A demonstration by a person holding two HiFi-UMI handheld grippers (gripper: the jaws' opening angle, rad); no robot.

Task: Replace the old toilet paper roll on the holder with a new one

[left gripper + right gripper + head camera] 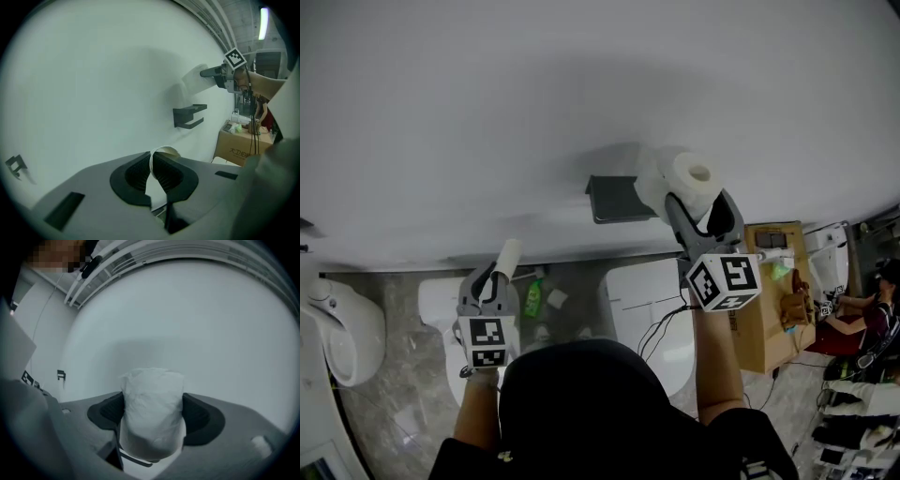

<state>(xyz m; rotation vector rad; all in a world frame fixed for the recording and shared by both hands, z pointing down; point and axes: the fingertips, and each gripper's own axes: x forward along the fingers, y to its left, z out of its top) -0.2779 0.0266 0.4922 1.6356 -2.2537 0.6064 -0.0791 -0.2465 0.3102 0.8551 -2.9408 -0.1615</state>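
The left gripper [492, 279] has its jaws pressed nearly together, pinching the thin wall of an empty cardboard tube [165, 151]. The wall runs between the two ribbed pads, and the tube's open rim stands just past the fingertips. In the head view the tube sticks up at a tilt from this gripper, low beside the wall [487, 112] and well apart from the holder.

The right gripper [701, 211] has its jaws spread wide and clamped on a full white toilet paper roll [152, 399], one pad on each side of the roll's soft body. The head view shows the roll's open core at its end. The roll is held up near the wall, just beside the right end of the dark holder [614, 199] and slightly above it. Whether the roll touches the holder or the wall cannot be told. The holder is bare, a dark bracket fixed to the plain wall.

A small dark bracket [61, 375] sits far off along the same wall. Below, by the wall's foot, a green bottle [532, 298] lies between white fixtures, and an open cardboard box [769, 309] stands to the right of the right forearm [717, 366].
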